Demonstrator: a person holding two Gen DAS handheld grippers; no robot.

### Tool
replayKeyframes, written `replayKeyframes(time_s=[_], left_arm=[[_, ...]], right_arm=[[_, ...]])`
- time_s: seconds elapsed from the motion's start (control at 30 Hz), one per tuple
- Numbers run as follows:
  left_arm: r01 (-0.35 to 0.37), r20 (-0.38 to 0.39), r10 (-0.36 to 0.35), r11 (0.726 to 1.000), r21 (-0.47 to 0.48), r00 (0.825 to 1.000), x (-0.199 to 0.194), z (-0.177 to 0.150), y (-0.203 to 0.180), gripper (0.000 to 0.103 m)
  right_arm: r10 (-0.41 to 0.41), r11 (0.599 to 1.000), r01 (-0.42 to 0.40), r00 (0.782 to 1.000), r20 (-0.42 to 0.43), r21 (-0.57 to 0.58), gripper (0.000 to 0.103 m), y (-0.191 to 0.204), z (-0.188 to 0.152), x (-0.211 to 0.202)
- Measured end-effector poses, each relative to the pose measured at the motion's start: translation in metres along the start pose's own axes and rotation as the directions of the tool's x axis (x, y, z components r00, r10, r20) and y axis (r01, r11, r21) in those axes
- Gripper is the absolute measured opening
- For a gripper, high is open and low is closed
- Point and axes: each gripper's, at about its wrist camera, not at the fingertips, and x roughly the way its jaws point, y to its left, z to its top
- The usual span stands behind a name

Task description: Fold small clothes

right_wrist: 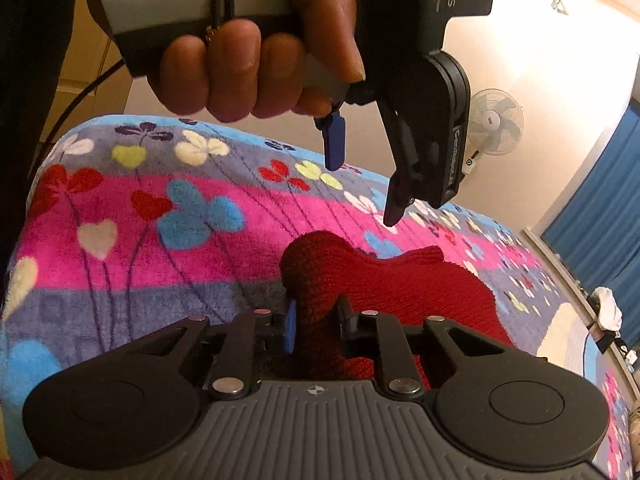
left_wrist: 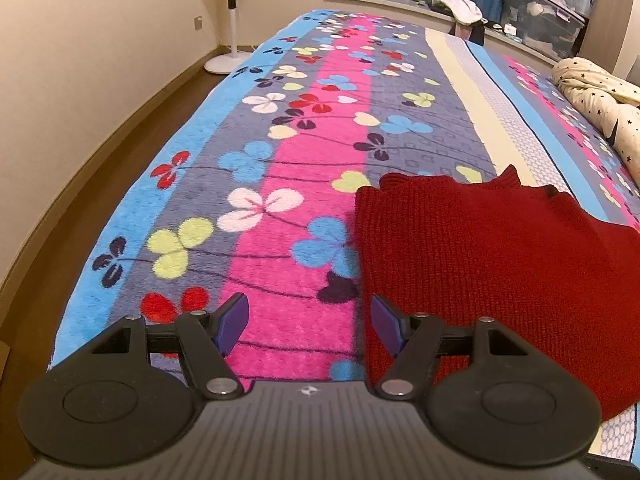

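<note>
The sweater (left_wrist: 500, 264) lies on the blanket (left_wrist: 280, 184), a fan (left_wrist: 230, 20) standing beyond its far corner.

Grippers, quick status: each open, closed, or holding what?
Left gripper: open, nothing between its jaws, above the floral blanket.
Right gripper: closed on a bunched fold of the red knit garment.

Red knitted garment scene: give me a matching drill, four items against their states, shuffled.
Items:
1. red knitted garment
2. left gripper
3. right gripper
4. white standing fan

States:
A. open, nothing between the fingers
B. on the floor beside the bed
C. lying on the flowered fleece blanket
D. shut on a bunched fold of fabric

Pairs: 1-C, 2-A, 3-D, 4-B
</note>
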Motion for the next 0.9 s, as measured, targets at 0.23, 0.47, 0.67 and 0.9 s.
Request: replayKeyframes(time_s=[0.23,0.47,0.67,0.9], left_arm=[[0.199,-0.065,-0.201,0.979,-0.043,0.977,0.015,0.007,0.0,0.084],[0.45,-0.199,-0.475,0.878,-0.161,0.857,0.067,0.018,-0.001,0.087],[0.549,-0.221,-0.584,0.811,-0.201,0.781,0.097,0.021,-0.01,0.087],[0.573,-0.161,-0.624,0.772,-0.275,0.764,0.121,0.031,-0.012,0.06]], right_arm=[[-0.012,0.999,0.011,1.0,0.018,0.038,0.018,-0.007,0.005,-0.007],[-0.047,0.996,0.043,0.997,0.057,0.079,0.016,-0.019,0.008,-0.024],[-0.071,0.99,0.061,0.994,0.084,0.125,0.015,-0.029,0.008,-0.039],[-0.085,0.981,0.063,0.989,0.119,0.182,0.015,-0.038,0.007,-0.053]])
